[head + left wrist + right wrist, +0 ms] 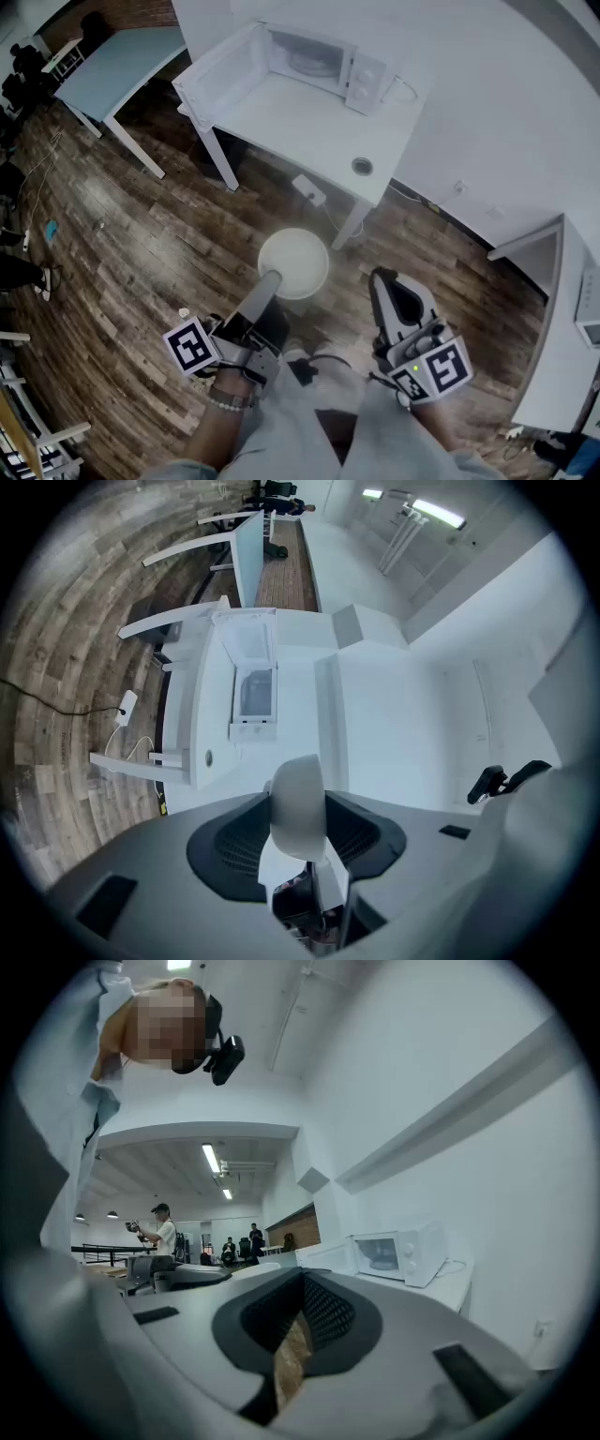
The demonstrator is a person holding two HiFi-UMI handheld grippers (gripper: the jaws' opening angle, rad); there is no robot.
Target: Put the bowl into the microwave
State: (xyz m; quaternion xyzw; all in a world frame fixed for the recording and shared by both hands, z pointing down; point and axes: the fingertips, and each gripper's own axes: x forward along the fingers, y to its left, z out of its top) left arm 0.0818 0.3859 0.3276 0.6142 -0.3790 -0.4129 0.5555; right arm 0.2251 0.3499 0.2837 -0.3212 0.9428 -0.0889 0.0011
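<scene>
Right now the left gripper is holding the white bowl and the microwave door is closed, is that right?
Not quite: the microwave door stands open, as the head view shows. The left gripper does hold the white bowl.

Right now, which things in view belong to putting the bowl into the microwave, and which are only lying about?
For the job: bowl, held in the left gripper; microwave, its door open, on the white table.
Just lying about: blue table; white adapter on the floor; right gripper, shut and empty.
</scene>
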